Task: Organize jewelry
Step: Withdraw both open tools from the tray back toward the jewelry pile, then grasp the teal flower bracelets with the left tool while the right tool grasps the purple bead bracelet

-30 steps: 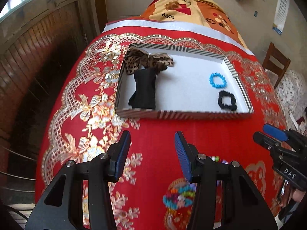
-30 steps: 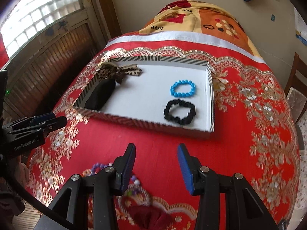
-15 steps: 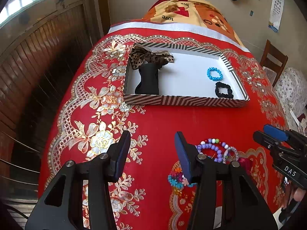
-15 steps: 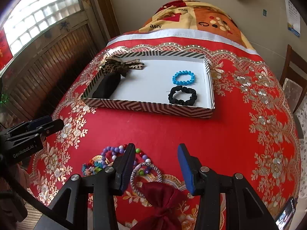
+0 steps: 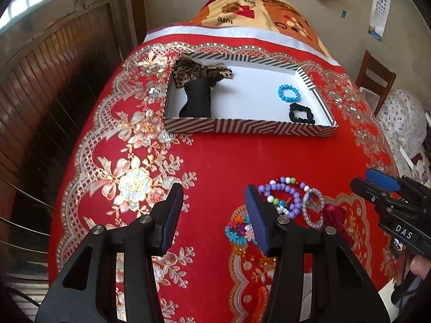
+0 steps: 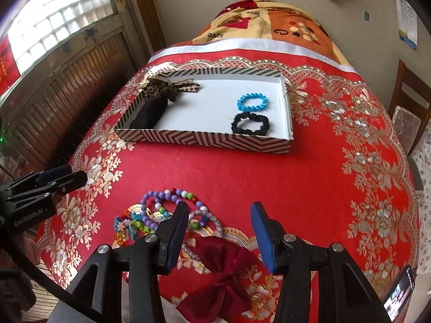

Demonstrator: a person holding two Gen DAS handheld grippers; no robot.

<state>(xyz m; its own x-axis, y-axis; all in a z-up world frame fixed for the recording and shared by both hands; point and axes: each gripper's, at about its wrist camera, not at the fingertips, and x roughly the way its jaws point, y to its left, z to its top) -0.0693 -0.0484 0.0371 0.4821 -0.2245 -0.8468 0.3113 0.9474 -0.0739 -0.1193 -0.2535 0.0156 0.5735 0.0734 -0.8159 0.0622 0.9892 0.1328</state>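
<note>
I have both grippers hanging over the near end of the desk [image 5: 242,156], which is covered in a red cloth with gold flowers. My left gripper [image 5: 214,215] has its jaws apart with nothing between them, only cloth below. My right gripper [image 6: 219,231] also stands with its jaws parted and empty; they have just been opening a little, and the dark red bow [image 6: 221,274] lies on the cloth under and between them, not touched as far as I can see.

The loose jewelry sits in a heap at the near edge of the desk, between my two grippers. In it I can pick out a purple bead bracelet [image 5: 285,191], a silvery twisted ring [image 5: 312,210] beside it, and a bright multicoloured piece [image 5: 238,230] partly hidden behind my left gripper's right finger. From the right wrist view the same purple beads [image 6: 164,196] lie just left of and partly behind the left finger, touching the other pieces in the heap.

Farther across the desk, well apart from the heap, stands a shallow striped tray [image 6: 204,138] with a white floor. At its left end a leopard-print bow [image 6: 169,87] lies over a black cloth piece [image 6: 150,113]. Toward its right end a blue bead bracelet [image 6: 252,102] lies flat, and just in front of it a black scrunchie [image 6: 250,123]; the two look very close, whether touching I cannot tell.

A wooden chair [image 5: 374,78] stands off to the right.
</note>
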